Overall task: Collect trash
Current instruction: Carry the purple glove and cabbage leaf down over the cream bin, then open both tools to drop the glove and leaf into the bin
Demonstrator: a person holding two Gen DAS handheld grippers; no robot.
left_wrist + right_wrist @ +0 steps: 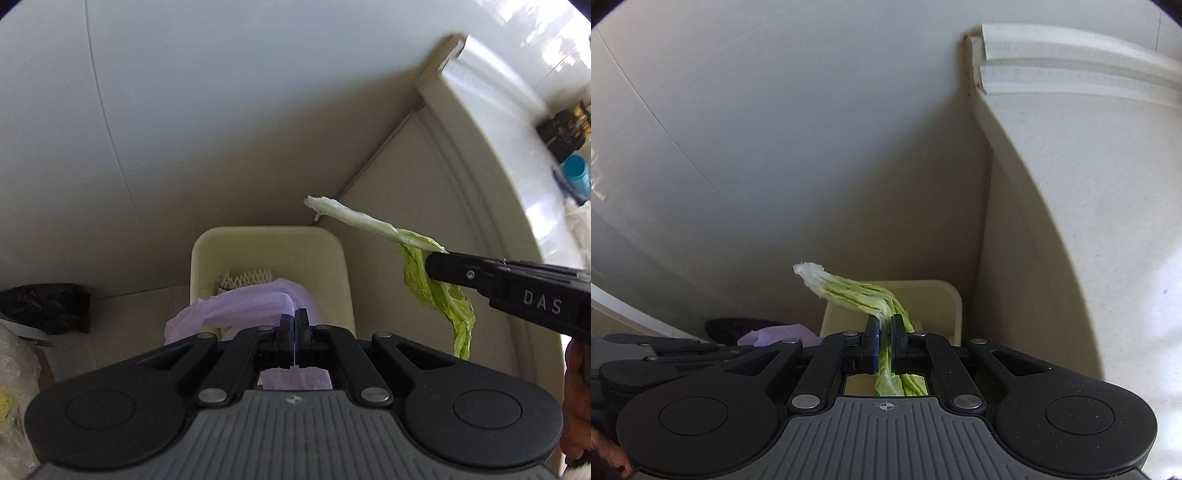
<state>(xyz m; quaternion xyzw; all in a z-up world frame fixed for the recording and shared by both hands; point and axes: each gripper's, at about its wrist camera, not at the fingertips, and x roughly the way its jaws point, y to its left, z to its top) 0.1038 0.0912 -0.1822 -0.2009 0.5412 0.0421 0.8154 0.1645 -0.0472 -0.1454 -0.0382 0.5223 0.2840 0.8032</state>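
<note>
My right gripper (885, 345) is clamped on a limp green-and-white cabbage leaf (436, 284), white stalk end sticking forward, leafy end dangling below. My left gripper (294, 328) pinches the edge of a thin lilac plastic bag (251, 301) over the cream rectangular plastic bin (343, 266). The leaf hangs right of the bin opening, so I'd judge my right needs to swing left before release.

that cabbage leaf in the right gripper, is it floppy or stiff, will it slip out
Probably half and half: the cabbage leaf has a pale rib that juts out past the right gripper, while its green blade droops limp below. It looks light. The jaws pinch it mid-length, so a slip seems unlikely, though the thin blade may tear.
</note>
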